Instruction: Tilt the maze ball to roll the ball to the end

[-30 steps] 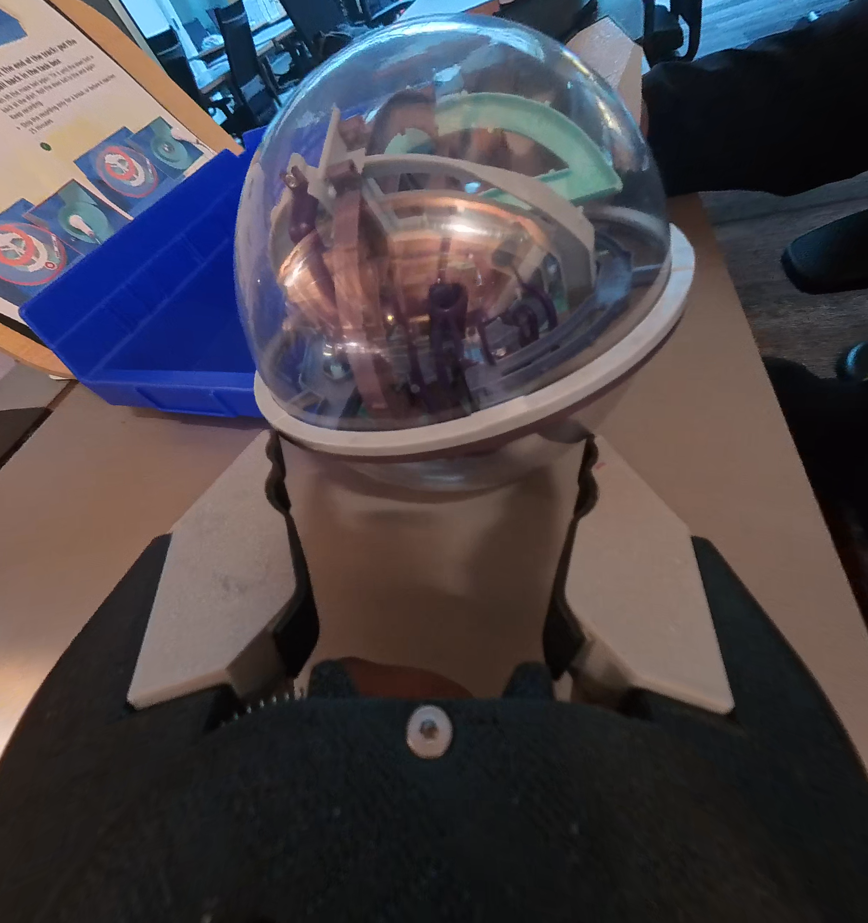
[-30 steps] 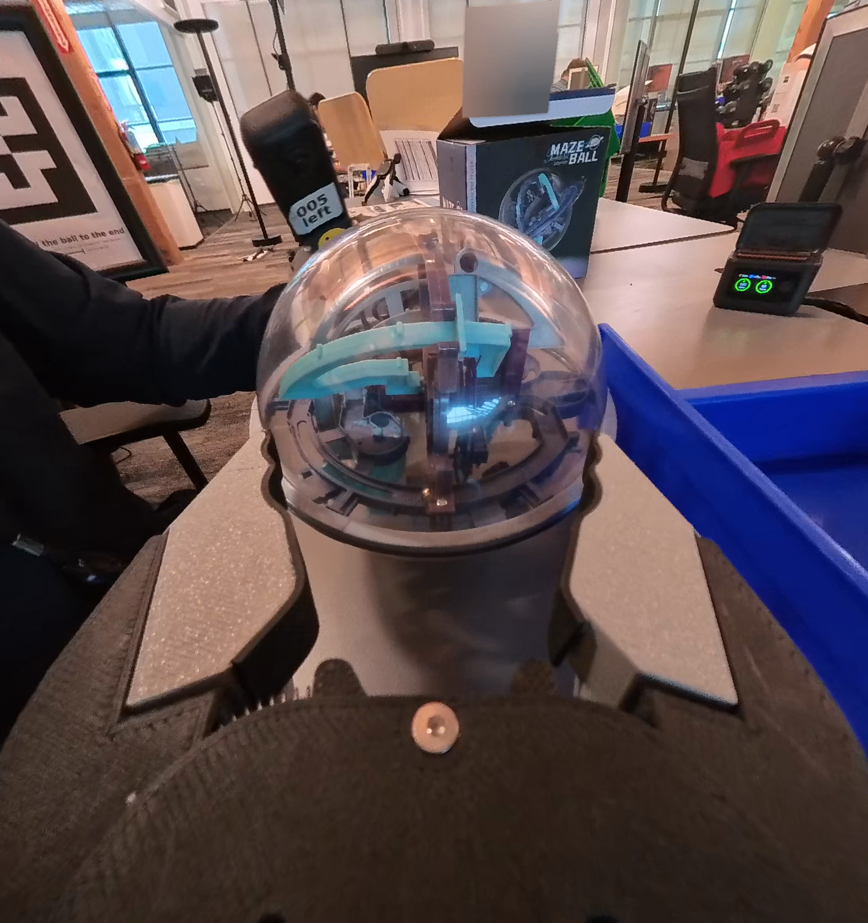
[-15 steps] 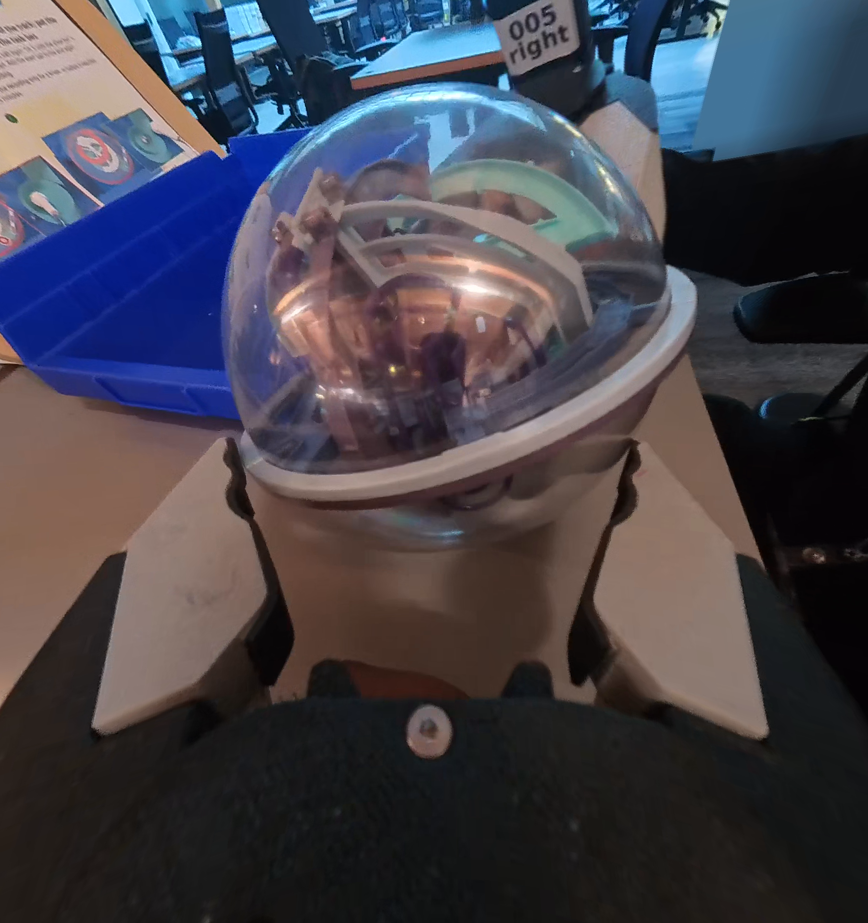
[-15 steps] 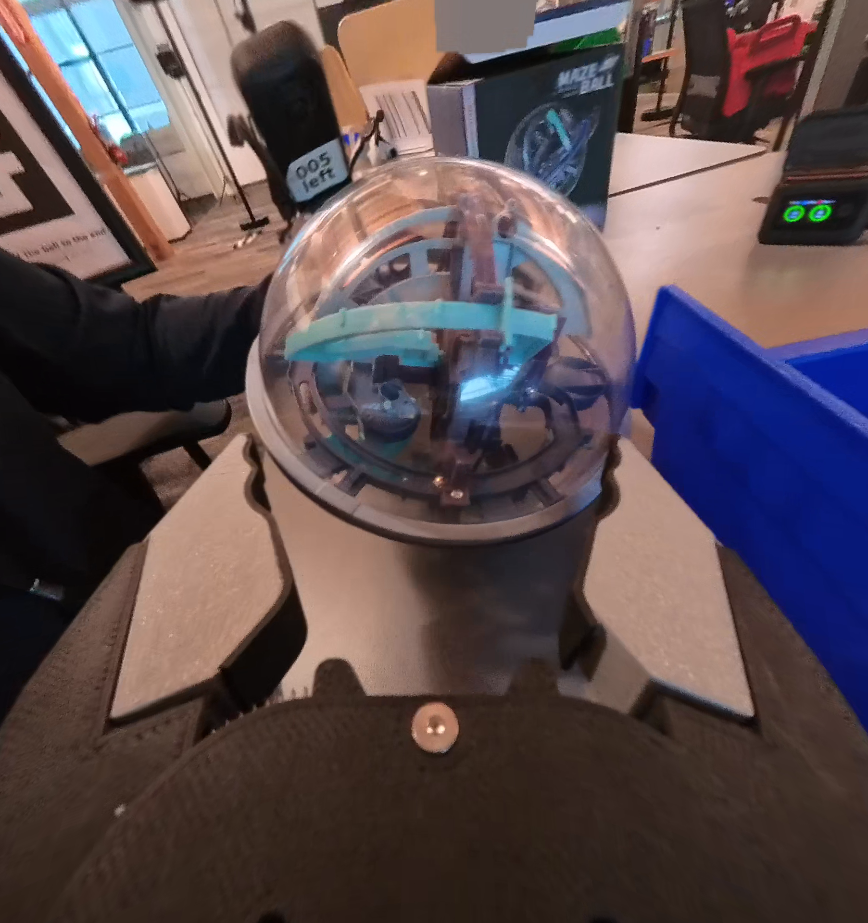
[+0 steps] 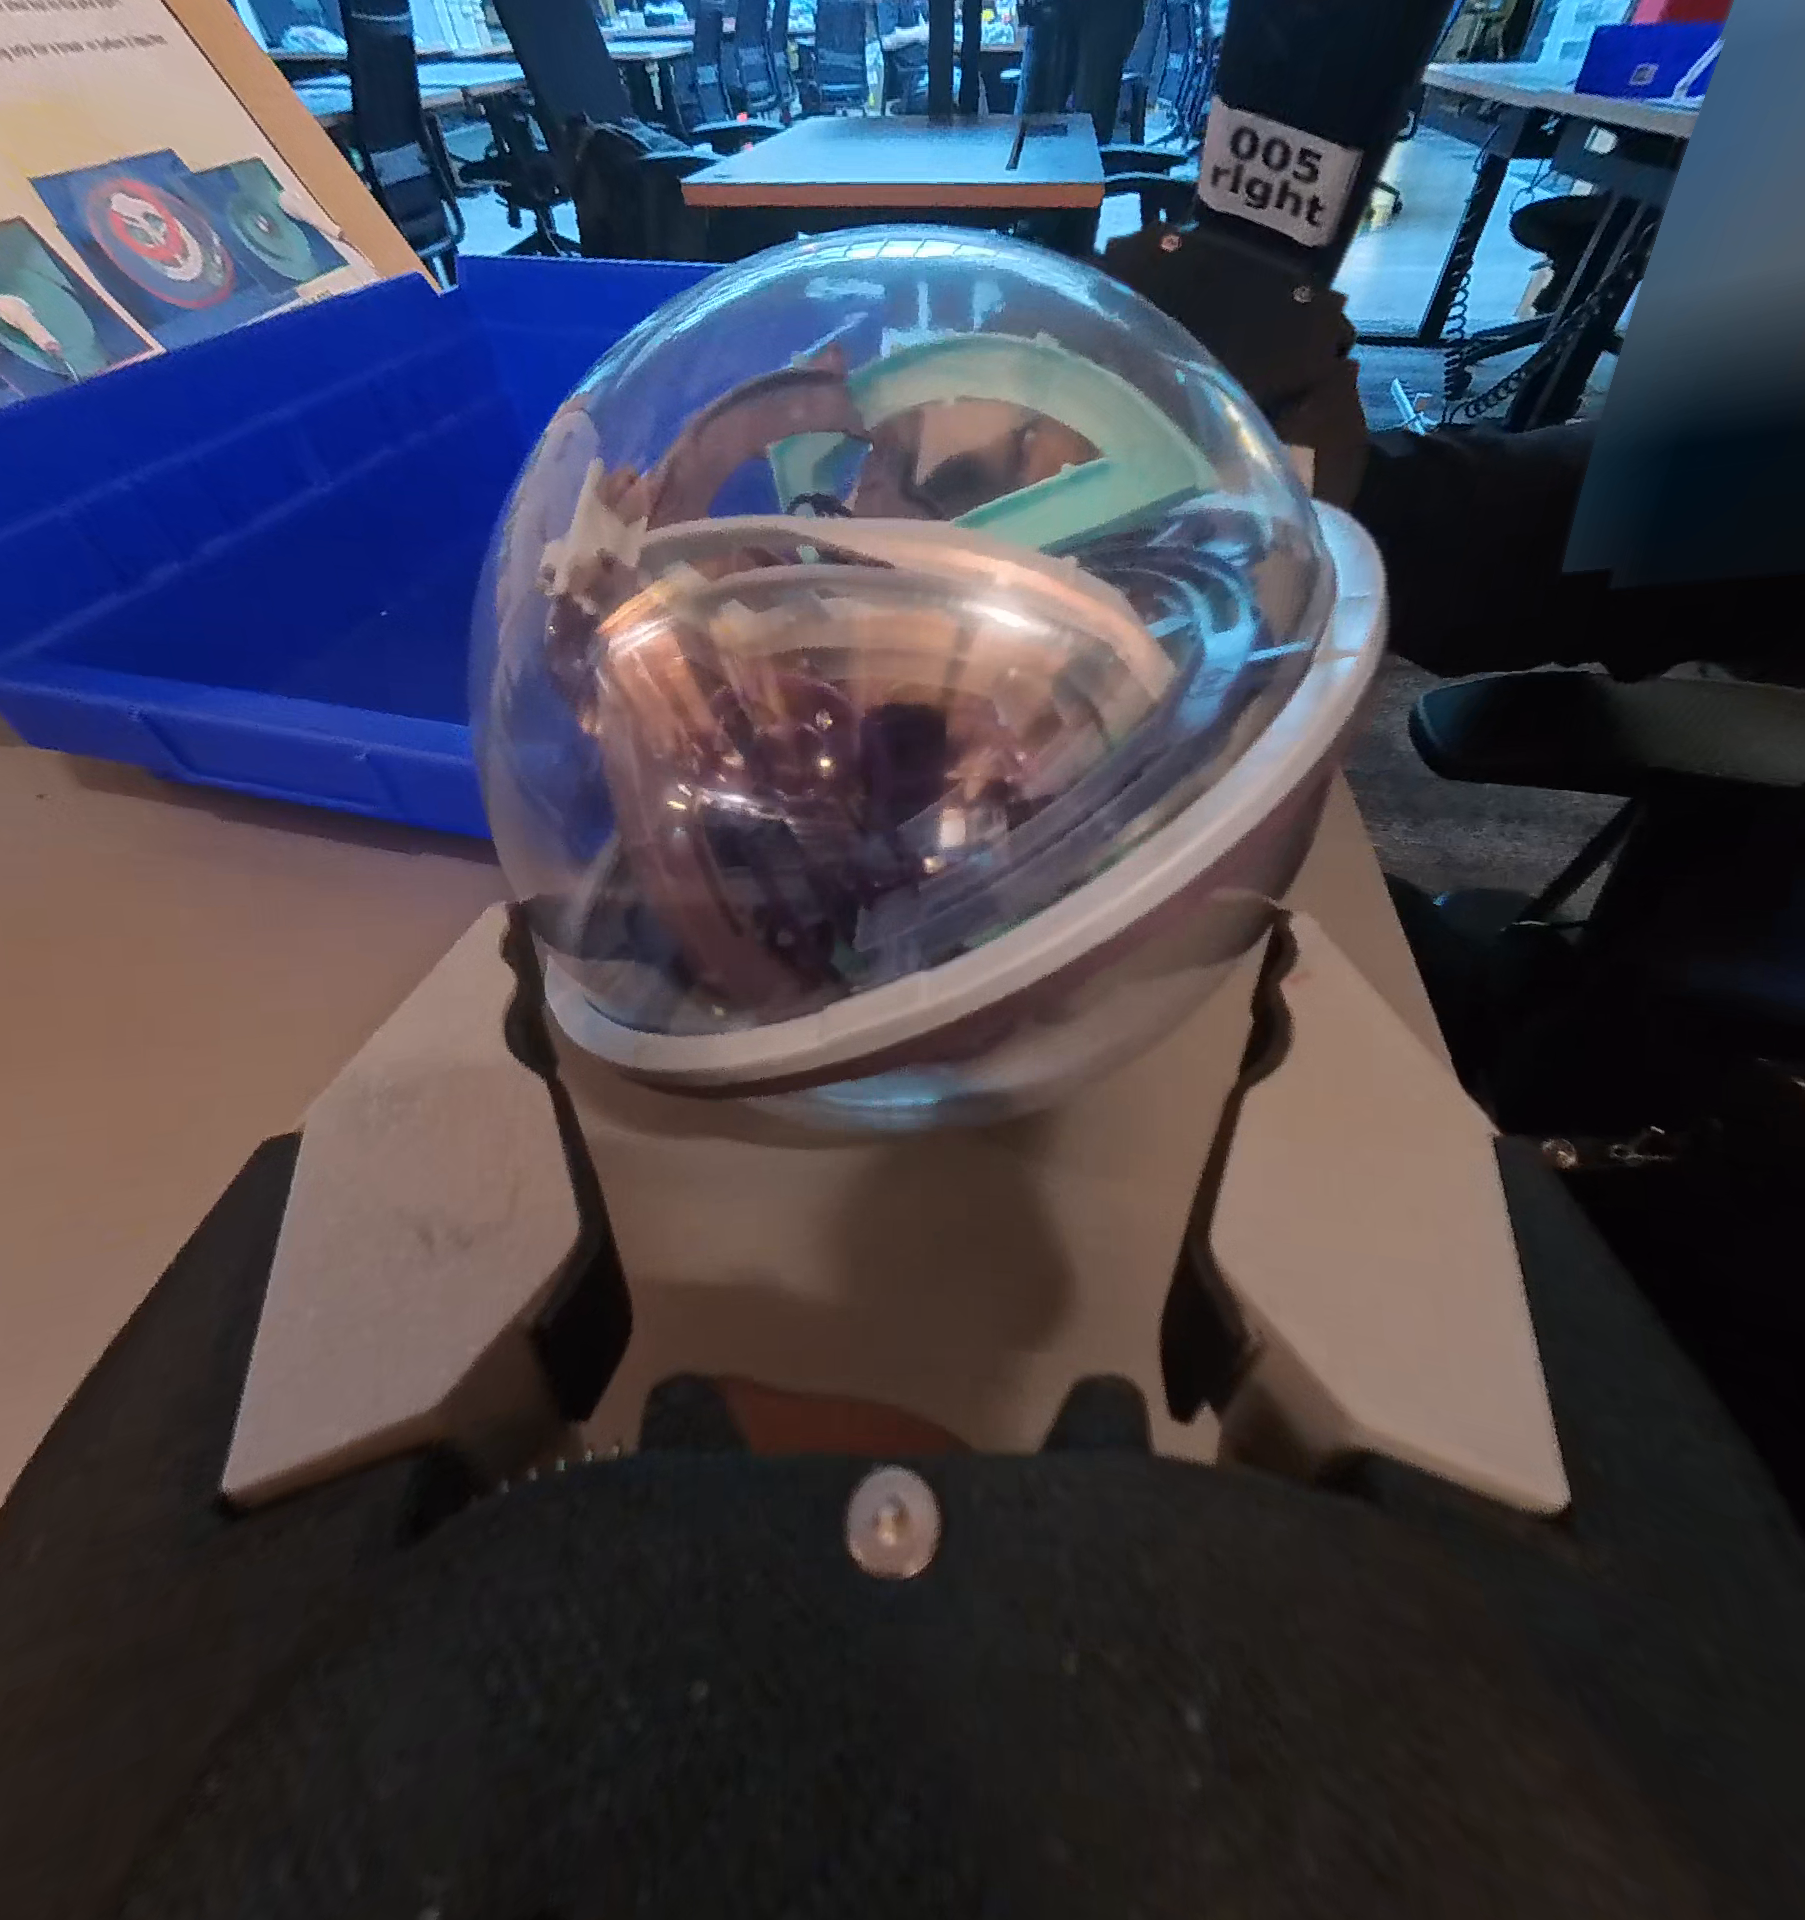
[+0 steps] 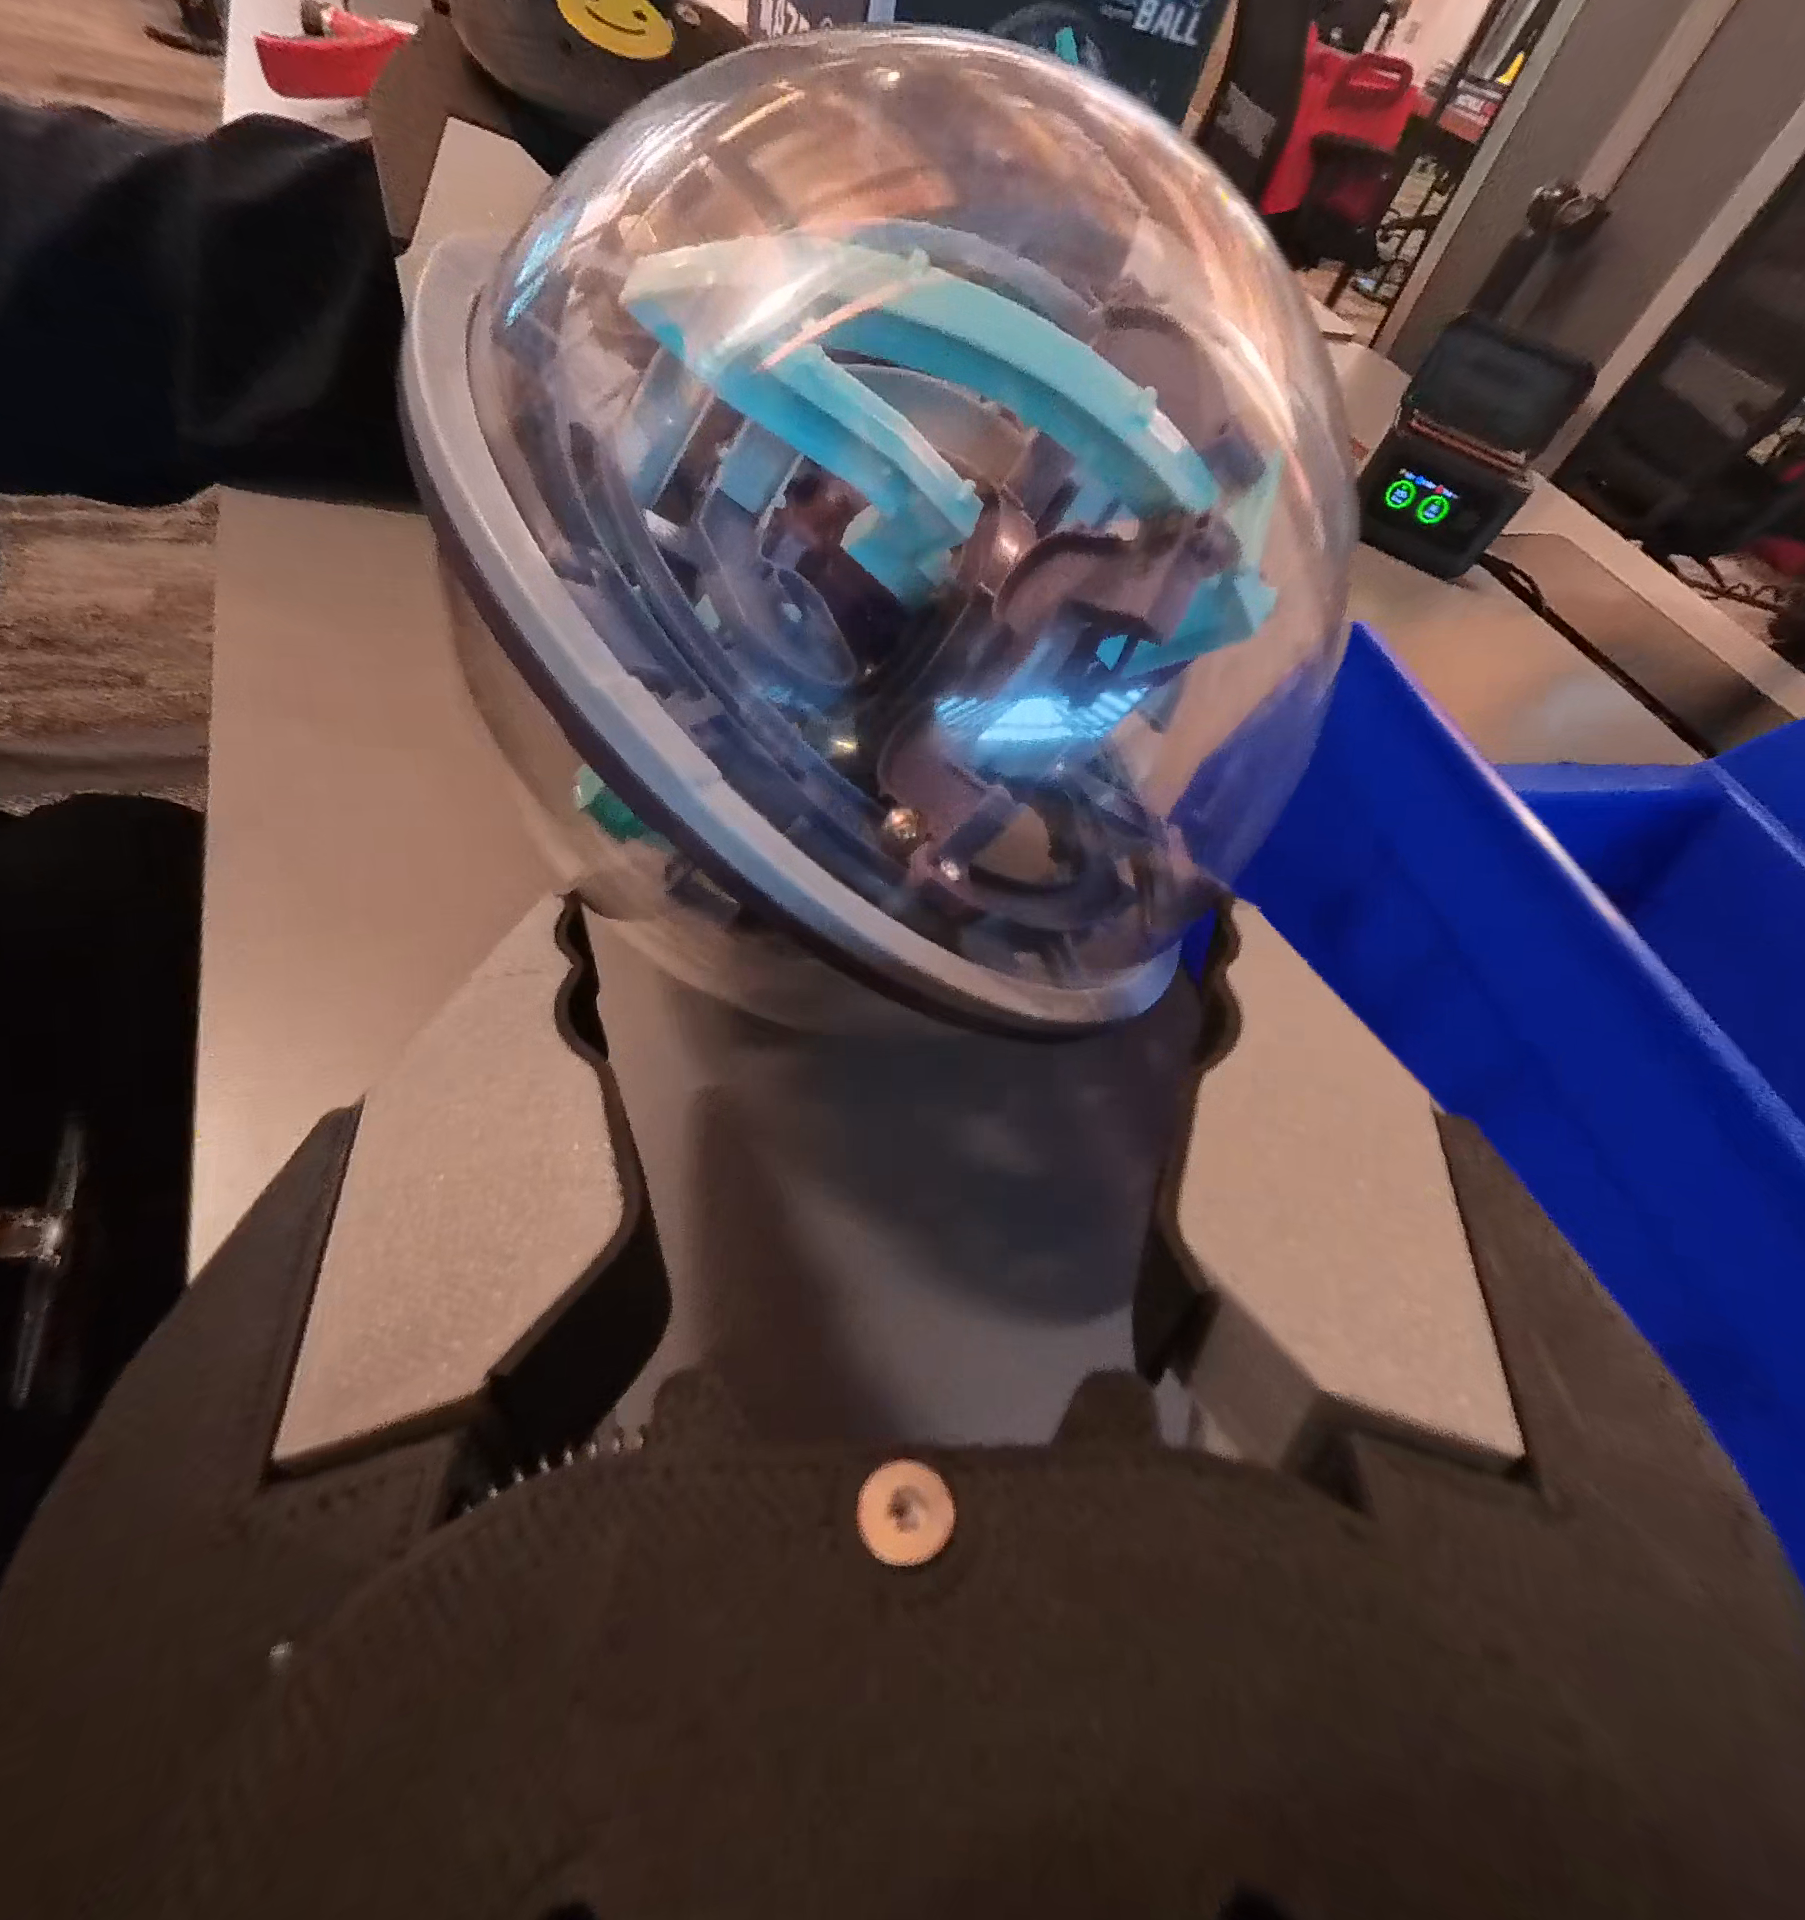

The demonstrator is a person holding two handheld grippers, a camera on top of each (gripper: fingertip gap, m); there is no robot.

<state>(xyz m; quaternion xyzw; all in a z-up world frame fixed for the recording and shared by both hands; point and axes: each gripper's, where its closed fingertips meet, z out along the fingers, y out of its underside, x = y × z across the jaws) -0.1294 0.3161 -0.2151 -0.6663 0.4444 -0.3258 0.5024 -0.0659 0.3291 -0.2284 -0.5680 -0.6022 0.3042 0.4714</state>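
Blue bin [image 6: 1563, 935] crowds maze ball [image 6: 877, 520] (touching?).

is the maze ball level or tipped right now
Tipped. The maze ball's pale seam ring slants in both wrist views, its low side toward the blue bin; both grippers grasp it from opposite sides.
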